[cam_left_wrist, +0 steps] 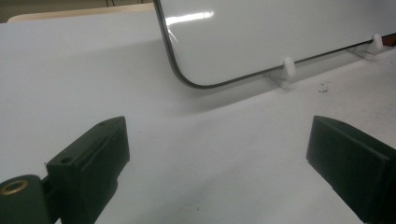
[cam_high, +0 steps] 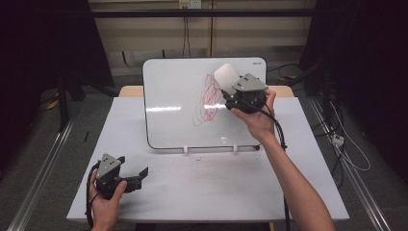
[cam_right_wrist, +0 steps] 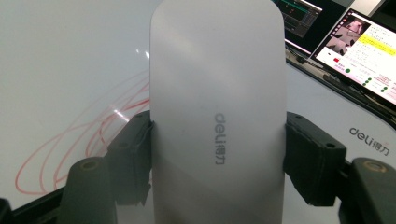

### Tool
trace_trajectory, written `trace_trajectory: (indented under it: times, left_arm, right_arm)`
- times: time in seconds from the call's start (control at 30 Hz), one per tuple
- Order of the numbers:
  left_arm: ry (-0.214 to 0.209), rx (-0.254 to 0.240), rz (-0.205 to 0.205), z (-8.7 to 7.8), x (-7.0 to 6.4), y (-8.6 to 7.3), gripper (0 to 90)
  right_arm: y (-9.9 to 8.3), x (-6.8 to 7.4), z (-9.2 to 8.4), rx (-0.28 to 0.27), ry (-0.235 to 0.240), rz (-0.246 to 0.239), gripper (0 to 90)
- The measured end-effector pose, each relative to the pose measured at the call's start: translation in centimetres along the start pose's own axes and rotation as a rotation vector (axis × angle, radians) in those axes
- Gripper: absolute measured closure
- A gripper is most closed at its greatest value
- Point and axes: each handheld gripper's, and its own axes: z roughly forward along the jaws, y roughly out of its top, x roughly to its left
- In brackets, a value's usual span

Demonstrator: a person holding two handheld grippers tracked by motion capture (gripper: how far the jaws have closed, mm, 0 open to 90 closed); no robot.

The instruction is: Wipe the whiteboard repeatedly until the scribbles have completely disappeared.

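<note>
Eraser (cam_high: 225, 76) work is what this moment shows. The right gripper (cam_high: 231, 89) is clamped on a white whiteboard eraser, one black jaw pressing on each long side, as the right gripper view shows up close (cam_right_wrist: 217, 116). The person's right hand (cam_high: 257, 115) holds it up in front of the top right part of the whiteboard (cam_high: 168, 96), which stands tilted on small white feet on the table (cam_high: 216, 187). The eraser is at the top edge of the red scribble (cam_high: 206, 101). I cannot tell if it touches the board.

The scribble looks whole: loops of red line run down the middle of the board, and no wiped gap shows in them. So I think the grabbing part is done and the wiping part is all left to do. The eraser has to rub over every red loop until the board is white.

The left gripper (cam_high: 137, 175) lies low on the table near the front left corner, jaws wide apart with nothing between them. It looks at the board's bottom corner (cam_left_wrist: 187, 79).
</note>
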Motion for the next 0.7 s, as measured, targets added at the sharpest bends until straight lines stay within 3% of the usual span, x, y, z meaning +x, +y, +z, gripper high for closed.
trace_trajectory:
  times: [0.17,0.43,0.7]
  left_arm:
    - [0.006,0.003,-0.01,0.1,0.0,0.2,5.9]
    - [-0.004,0.012,0.0,0.6,-0.2,0.3,5.9]
    - [-0.011,0.014,-0.003,0.8,-0.2,0.4,5.9]
  right_arm:
    - [0.6,-0.1,0.8,0.011,0.003,-0.001,31.5]
    - [0.4,-0.1,2.9,0.055,-0.024,-0.042,31.5]
    - [0.8,0.2,3.8,0.081,-0.04,-0.077,31.5]
